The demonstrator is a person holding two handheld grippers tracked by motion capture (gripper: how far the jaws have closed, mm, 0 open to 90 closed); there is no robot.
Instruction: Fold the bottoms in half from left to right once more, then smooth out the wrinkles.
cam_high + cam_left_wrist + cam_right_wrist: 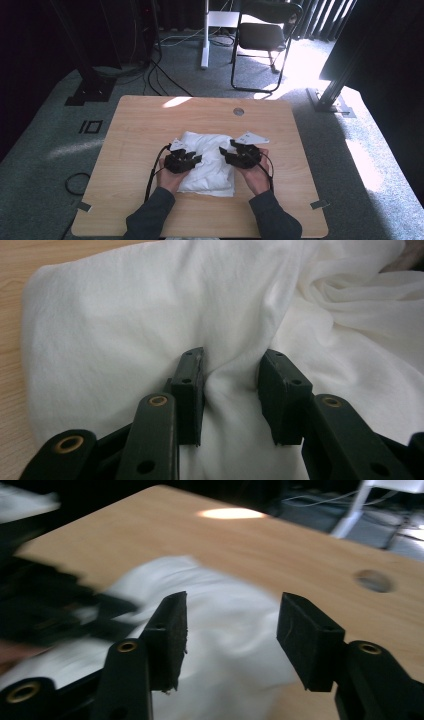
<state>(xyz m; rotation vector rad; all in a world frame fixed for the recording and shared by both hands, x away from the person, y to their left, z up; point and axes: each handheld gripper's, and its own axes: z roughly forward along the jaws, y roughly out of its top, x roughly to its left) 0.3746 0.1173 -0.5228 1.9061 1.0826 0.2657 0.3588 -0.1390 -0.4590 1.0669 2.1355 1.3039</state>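
A soft, crumpled white cloth (207, 162) lies bunched in the middle of my pale wood-grain table (130, 130), its thin fabric falling in smooth rounded folds. My left gripper (231, 390) has its matte black, blocky jaws pressed down into the cloth with a raised ridge of fabric standing between them, the jaws parted, touching the ridge without pinching it flat. My right gripper (231, 637) hangs released over the cloth's near edge, its view blurred so that the dark shape at its left is hard to make out.
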